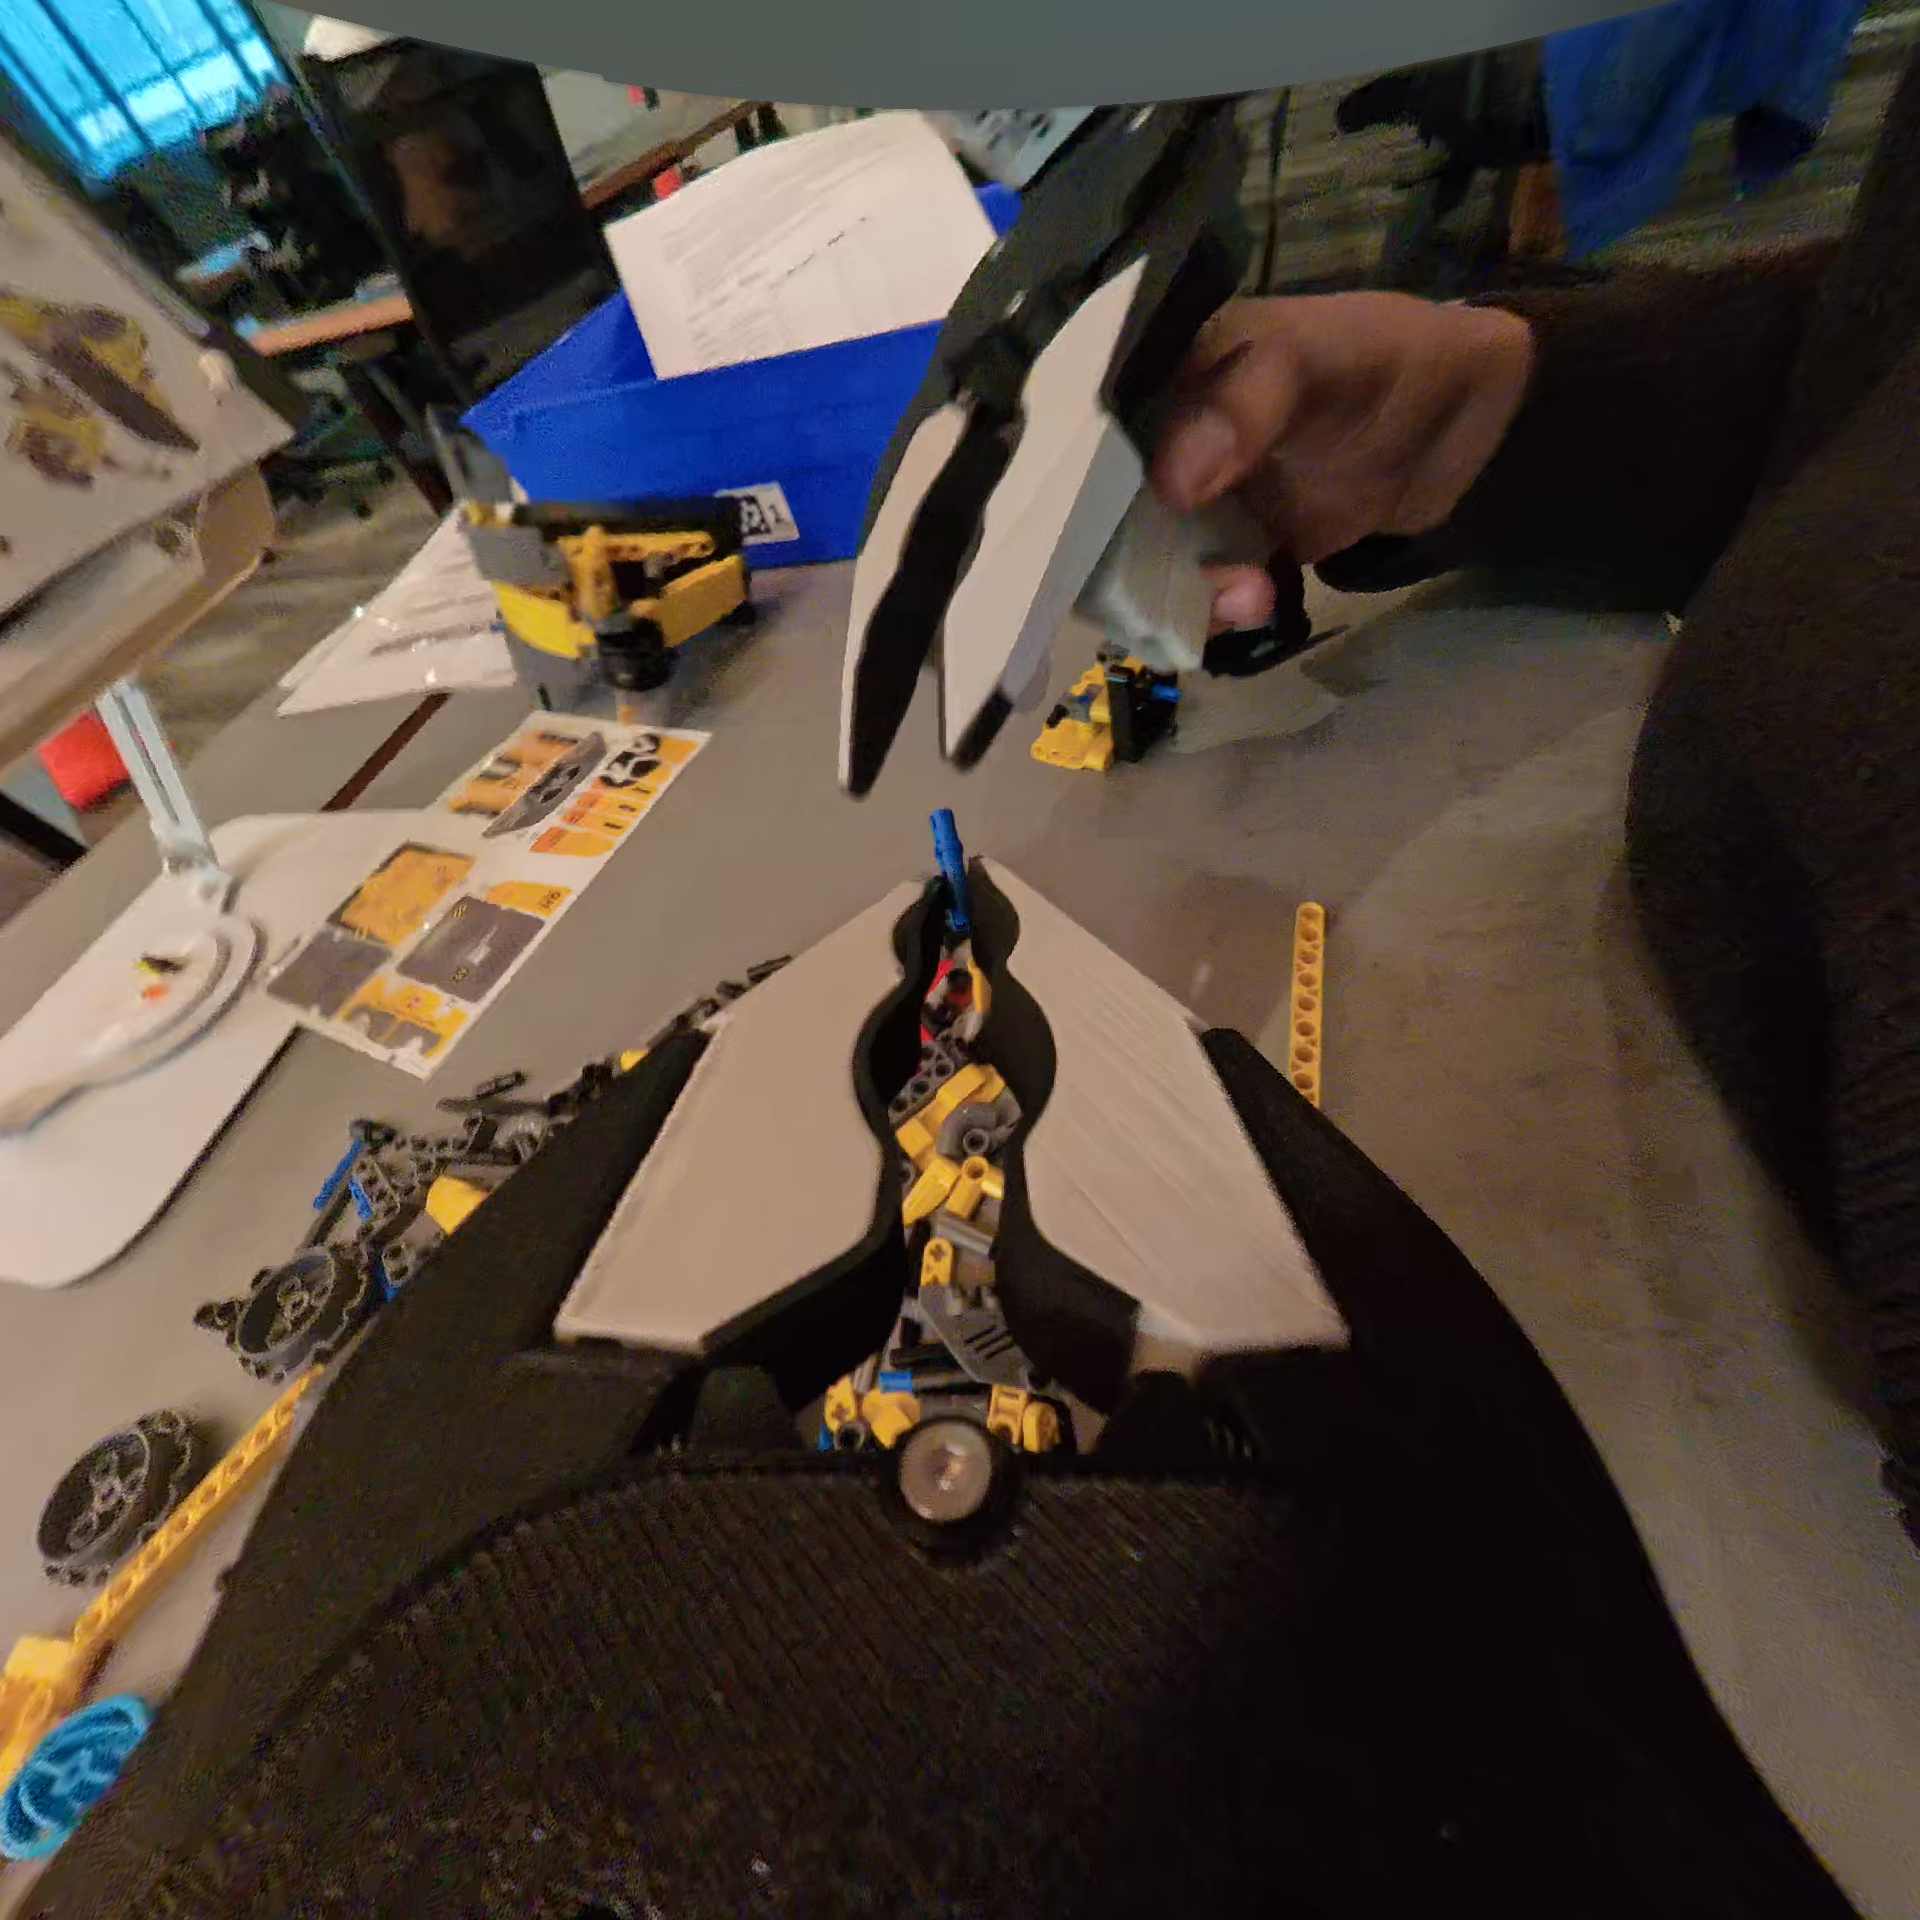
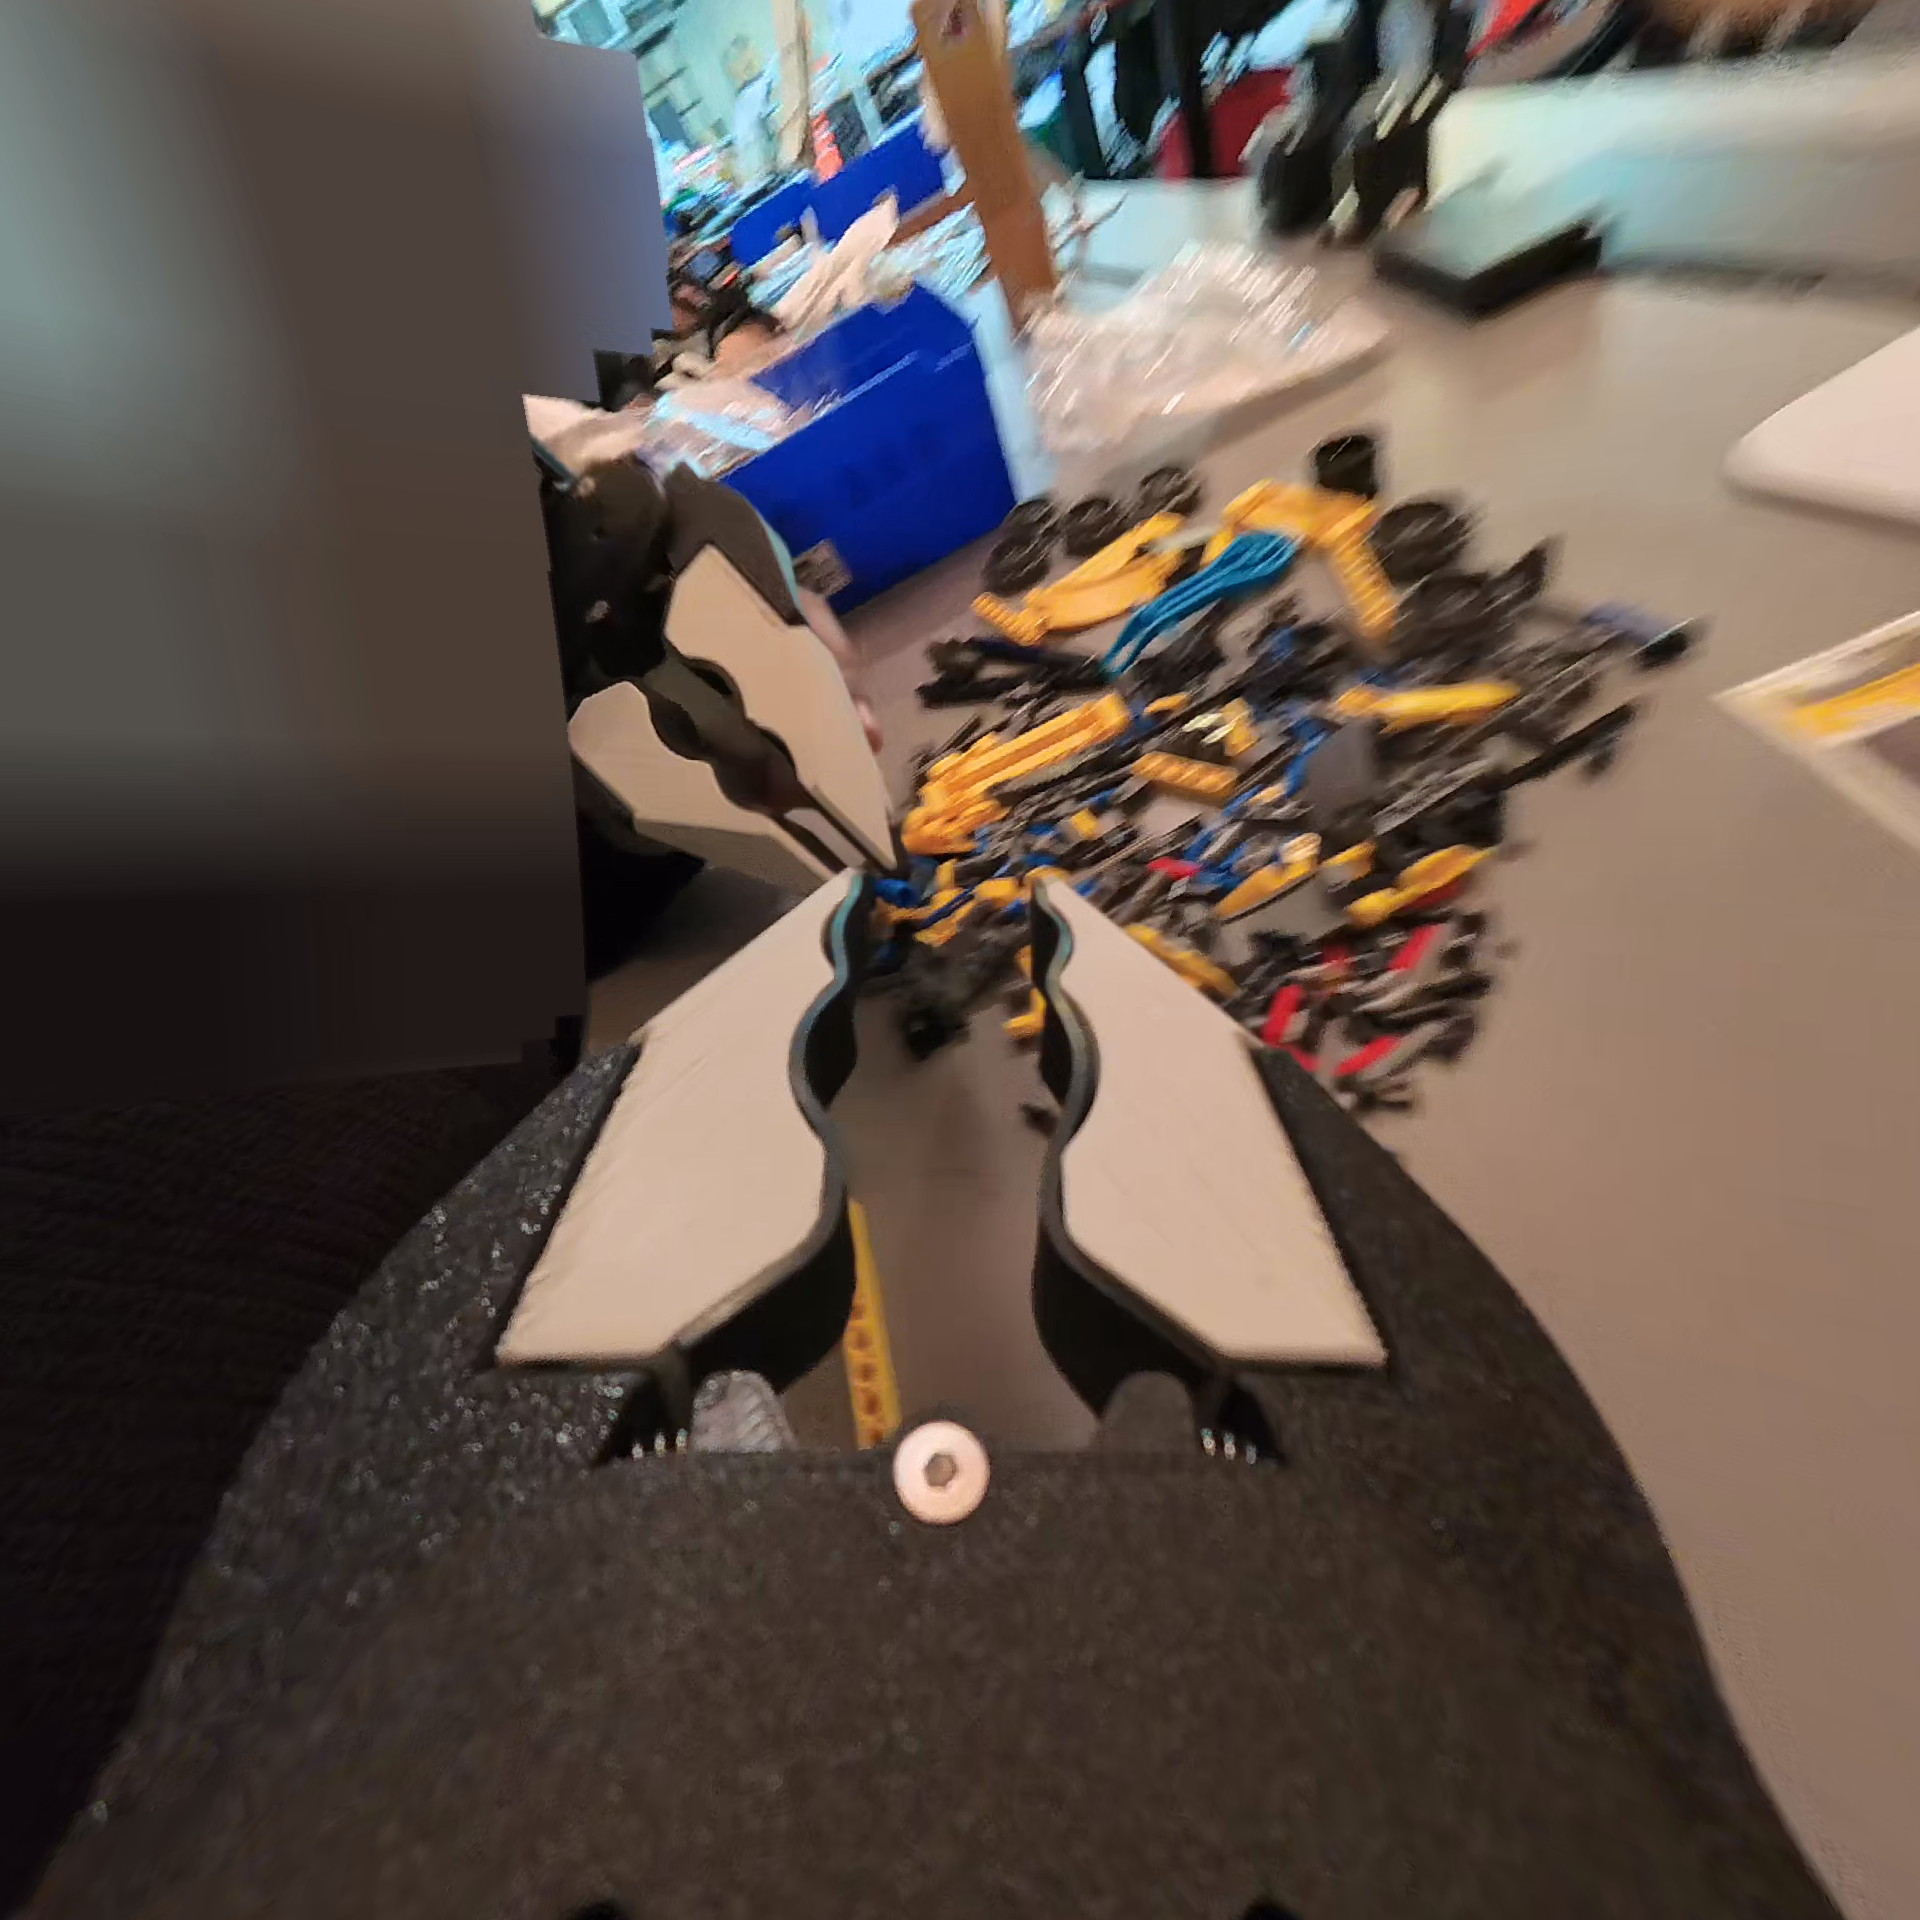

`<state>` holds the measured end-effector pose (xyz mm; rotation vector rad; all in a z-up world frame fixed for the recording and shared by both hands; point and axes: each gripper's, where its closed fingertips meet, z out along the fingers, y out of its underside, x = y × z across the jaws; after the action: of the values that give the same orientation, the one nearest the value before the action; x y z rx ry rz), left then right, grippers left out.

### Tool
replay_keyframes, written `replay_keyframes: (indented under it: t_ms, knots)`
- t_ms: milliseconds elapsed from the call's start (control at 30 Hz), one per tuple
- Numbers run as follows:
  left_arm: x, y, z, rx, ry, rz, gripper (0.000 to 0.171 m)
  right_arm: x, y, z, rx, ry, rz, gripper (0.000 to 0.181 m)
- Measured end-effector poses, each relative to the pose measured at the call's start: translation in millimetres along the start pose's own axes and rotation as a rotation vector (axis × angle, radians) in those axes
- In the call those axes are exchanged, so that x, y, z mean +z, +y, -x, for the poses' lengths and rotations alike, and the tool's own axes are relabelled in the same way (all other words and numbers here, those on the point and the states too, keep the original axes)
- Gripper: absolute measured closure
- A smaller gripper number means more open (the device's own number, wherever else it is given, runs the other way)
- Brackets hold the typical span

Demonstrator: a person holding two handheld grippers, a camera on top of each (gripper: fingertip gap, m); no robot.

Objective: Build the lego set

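Note:
My left gripper (image 1: 954, 883) is shut on a small blue pin (image 1: 943, 836) that sticks out past its tips. It hovers over a pile of yellow, grey and black building parts (image 1: 951, 1153) on the grey table (image 1: 1455, 1091). My right gripper (image 1: 912, 767), held by a hand (image 1: 1340, 416), points down just above and beyond the pin with its jaws slightly apart. In the right wrist view my right gripper (image 2: 951, 894) is open and empty. The left gripper (image 2: 878, 857) meets its left fingertip there, with the blue pin (image 2: 896, 888) at the tips. The pile (image 2: 1247, 748) lies beyond.
A blue bin (image 1: 707, 436) with papers stands at the back, also in the right wrist view (image 2: 883, 457). A partly built yellow-grey model (image 1: 592, 592), a small yellow assembly (image 1: 1112, 707), a sticker sheet (image 1: 468, 894), a loose yellow beam (image 1: 1306, 997), black wheels (image 1: 291, 1309) and a white stand base (image 1: 125, 997) are on the table. My left and right fingertips are right by each other.

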<state>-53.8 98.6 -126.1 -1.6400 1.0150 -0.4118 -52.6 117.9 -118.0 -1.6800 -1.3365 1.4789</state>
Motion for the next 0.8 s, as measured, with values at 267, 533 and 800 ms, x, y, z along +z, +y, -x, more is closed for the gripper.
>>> replay_keyframes:
  t_ms: [267, 533, 800]
  knots:
    - [3, 1, -7, 0.052, 0.007, 0.009, 0.171, 10, 16, 15, 0.17, -0.192, 0.045, 0.156]
    - [4, 0, -16, 0.09, 0.036, 0.007, 0.171, 9, 18, 22, 0.168, -0.237, 0.053, 0.176]
    - [-18, -29, -1, -0.002, -0.038, -0.111, 0.155, -3, 8, 29, 0.044, -0.124, 0.01, 0.178]
